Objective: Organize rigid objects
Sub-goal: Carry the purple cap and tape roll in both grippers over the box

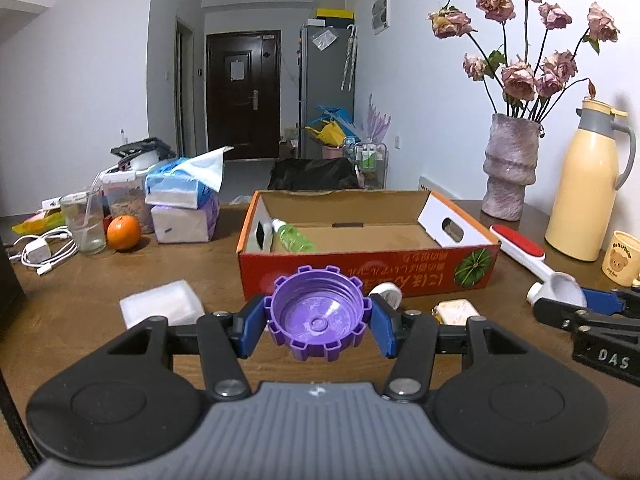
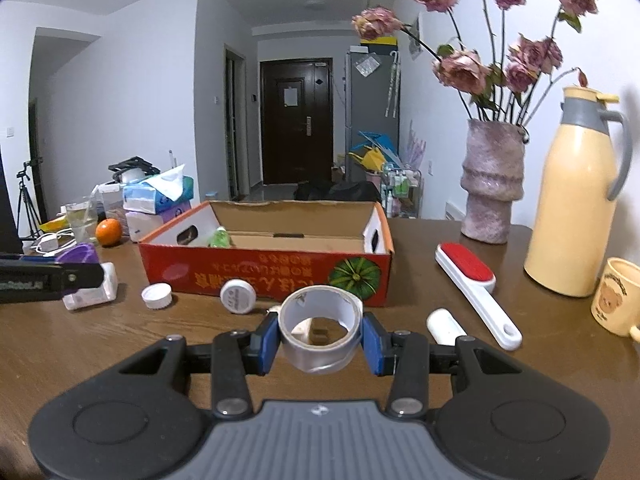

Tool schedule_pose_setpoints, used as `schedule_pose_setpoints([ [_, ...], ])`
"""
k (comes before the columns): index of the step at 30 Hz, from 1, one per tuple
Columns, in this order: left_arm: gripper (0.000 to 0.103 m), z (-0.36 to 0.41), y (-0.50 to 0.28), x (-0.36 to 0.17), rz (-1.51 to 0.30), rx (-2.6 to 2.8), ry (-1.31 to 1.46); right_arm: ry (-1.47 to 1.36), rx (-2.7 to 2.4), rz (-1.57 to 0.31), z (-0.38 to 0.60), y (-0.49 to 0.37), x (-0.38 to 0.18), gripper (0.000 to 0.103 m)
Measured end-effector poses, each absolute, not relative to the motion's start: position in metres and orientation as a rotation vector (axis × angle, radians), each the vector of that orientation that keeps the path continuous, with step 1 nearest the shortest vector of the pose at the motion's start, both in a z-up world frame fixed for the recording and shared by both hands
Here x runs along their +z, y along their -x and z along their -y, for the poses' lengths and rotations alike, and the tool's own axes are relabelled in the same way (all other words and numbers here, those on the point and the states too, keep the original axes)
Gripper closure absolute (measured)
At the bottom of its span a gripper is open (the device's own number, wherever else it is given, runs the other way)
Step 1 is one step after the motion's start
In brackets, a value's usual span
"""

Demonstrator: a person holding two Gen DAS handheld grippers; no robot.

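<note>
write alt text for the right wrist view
The right tool grips a grey tape roll above a brown table, facing a red cardboard box holding a green bottle. White caps, a lint brush, a vase and a yellow jug surround it.

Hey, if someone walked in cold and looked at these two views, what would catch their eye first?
Probably the purple cap clamped in the left tool and the tape roll clamped in the right tool, both held just in front of the red box. Next, the dried roses in the vase at the table's far right, beside the yellow jug.
</note>
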State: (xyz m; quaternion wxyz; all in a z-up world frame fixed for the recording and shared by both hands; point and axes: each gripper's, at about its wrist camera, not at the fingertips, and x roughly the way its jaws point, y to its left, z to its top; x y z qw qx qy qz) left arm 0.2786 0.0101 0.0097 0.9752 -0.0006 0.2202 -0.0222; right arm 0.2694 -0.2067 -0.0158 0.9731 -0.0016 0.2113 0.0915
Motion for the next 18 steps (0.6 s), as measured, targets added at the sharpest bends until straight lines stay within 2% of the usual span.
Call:
schedule_pose_setpoints([
  [18, 0.047, 0.004, -0.321, 0.031, -0.388, -0.037, 0.036, -0.003, 0.197, -0.423, 0.186, -0.314, -0.005, 0.061],
])
